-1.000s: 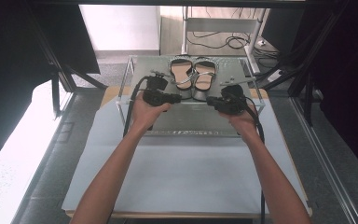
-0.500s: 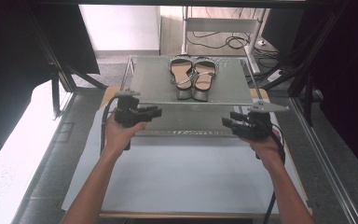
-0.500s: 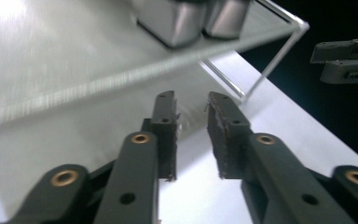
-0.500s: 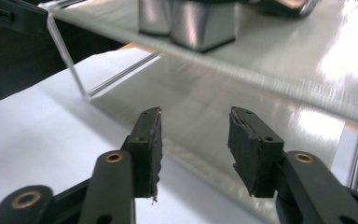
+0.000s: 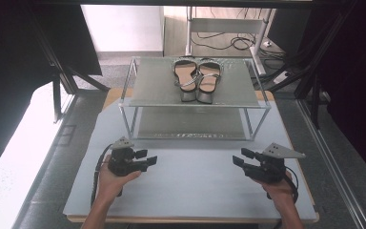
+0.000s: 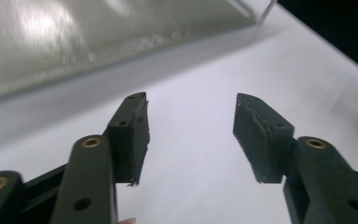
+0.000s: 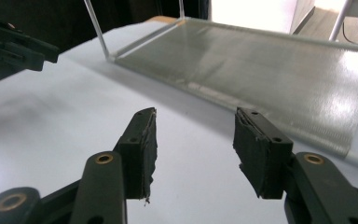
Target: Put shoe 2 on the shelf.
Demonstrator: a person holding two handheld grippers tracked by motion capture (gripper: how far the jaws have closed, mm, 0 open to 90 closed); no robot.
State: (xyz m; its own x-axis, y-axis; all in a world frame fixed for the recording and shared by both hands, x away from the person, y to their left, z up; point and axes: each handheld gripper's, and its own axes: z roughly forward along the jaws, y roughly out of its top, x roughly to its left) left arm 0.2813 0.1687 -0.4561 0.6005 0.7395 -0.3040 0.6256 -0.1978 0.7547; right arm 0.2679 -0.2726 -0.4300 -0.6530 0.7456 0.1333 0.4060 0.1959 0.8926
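Now both tools have drawn back from the shoe rack point(image 5: 195, 102) toward the near edge of the desk point(image 5: 190, 191): a second ago they were up at the rack's front rail, half a second ago just short of it, and here they sit well clear of it. The left tool point(image 5: 148, 160) hovers near the desk's near-left corner, the right tool point(image 5: 238, 157) near the near-right corner, their tips turned toward each other. In both gripper views the jaws stand spread with nothing between them, the pale desk showing in the gap. The pair of sandals point(image 5: 198, 78) has not shifted; it lies side by side on the rack's top shelf, toward the far edge, toes pointing at the person. The rack is a two-tier frame of thin metal posts with grey mesh shelves, standing at the middle of the far half of the desk. The desk carries a light grey-blue sheet over a wooden board. Around it run dark frame bars and black curtains, with a bright floor patch at the left and cables on the floor beyond the far edge.
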